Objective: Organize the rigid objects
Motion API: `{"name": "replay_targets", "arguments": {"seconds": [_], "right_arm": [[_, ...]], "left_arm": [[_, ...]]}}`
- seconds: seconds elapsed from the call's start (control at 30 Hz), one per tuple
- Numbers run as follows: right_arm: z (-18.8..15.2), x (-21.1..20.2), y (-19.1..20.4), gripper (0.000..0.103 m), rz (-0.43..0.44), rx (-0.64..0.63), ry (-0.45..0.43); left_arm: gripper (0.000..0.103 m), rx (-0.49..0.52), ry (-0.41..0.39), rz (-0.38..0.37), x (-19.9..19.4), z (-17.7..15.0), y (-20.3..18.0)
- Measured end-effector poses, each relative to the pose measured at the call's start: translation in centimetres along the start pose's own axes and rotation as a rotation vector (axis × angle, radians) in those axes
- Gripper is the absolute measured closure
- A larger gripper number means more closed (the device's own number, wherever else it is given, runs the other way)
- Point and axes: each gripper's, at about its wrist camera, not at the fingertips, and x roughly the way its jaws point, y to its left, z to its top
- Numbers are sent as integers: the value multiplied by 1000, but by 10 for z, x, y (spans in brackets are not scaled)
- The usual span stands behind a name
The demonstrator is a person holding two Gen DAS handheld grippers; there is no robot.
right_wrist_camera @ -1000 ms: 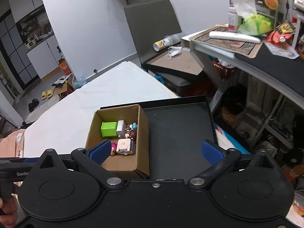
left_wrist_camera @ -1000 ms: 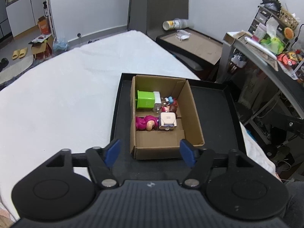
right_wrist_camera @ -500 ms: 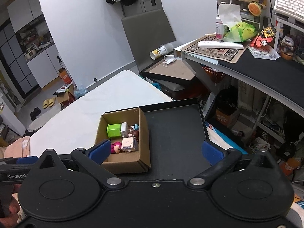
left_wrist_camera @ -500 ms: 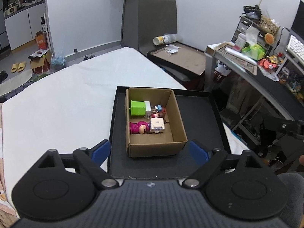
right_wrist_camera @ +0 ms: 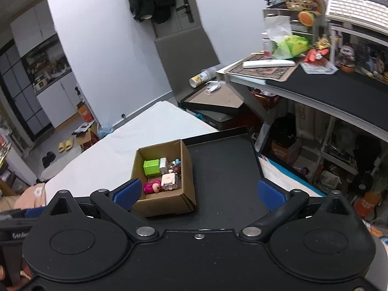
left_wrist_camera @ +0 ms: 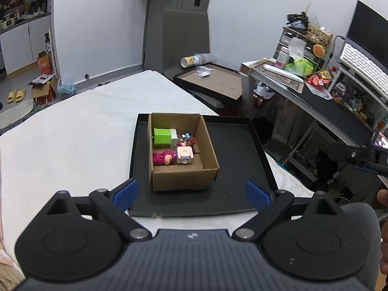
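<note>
Both tools had drawn back; left tool (left_wrist_camera: 191,191) was opening, empty; right tool (right_wrist_camera: 198,191) spread; cardboard box (left_wrist_camera: 184,177) at twelve o'clock.

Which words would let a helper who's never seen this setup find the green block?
Find the shallow black tray on the white bed, then the open cardboard box at its left side. The bright green cube sits in the box's far-left corner, the only green, plain-sided piece among small figurines.
</note>
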Motion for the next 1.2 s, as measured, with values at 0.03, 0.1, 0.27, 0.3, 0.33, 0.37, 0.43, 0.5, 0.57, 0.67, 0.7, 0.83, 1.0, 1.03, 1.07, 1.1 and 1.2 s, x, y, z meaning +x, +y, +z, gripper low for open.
{"name": "replay_targets", "arguments": {"seconds": [0.03,0.1,0.27,0.3,0.33,0.37,0.43,0.5,0.57,0.67,0.7,0.83,1.0,1.03,1.07,1.1,1.2], "right_arm": [[-2,-5,0,0,-5,7,-11],[-6,-13,1,0,-19,8,-31],[-19,-35,8,0,-37,17,-71],[-20,-38,9,0,-40,18,-74],[-21,-43,12,0,-43,19,-79],[-22,-47,15,0,-45,20,-87],[-25,-55,21,0,-48,18,-102],[-27,-61,27,0,-55,13,-113],[-29,-65,34,0,-61,6,-116],[-33,-71,41,0,-61,-5,-124],[-35,-72,43,0,-61,-10,-123],[-39,-80,50,0,-55,-36,-128],[-45,-82,53,0,-73,-37,-135],[-46,-82,53,0,-77,-37,-138],[-46,-81,52,0,-86,-32,-135],[-47,-80,51,0,-92,-25,-132],[-50,-78,46,0,-95,-14,-127]], "left_arm": [[8,6,-5,1,-4,-2,0],[8,11,-22,6,-13,-7,1],[8,16,-63,8,-37,-14,8],[7,21,-77,10,-43,-15,9],[7,19,-91,7,-49,-15,12],[7,12,-99,2,-54,-17,15],[7,2,-115,2,-64,-18,19],[7,13,-132,11,-71,-21,20],[7,21,-137,9,-76,-24,23],[7,12,-140,2,-78,-30,29],[7,7,-134,13,-77,-31,32],[7,3,-138,6,-81,-38,38],[7,33,-148,10,-89,-47,37],[7,39,-148,10,-90,-48,36],[7,47,-150,18,-92,-49,35],[7,53,-153,27,-94,-49,34],[7,53,-163,19,-98,-50,34]]}}
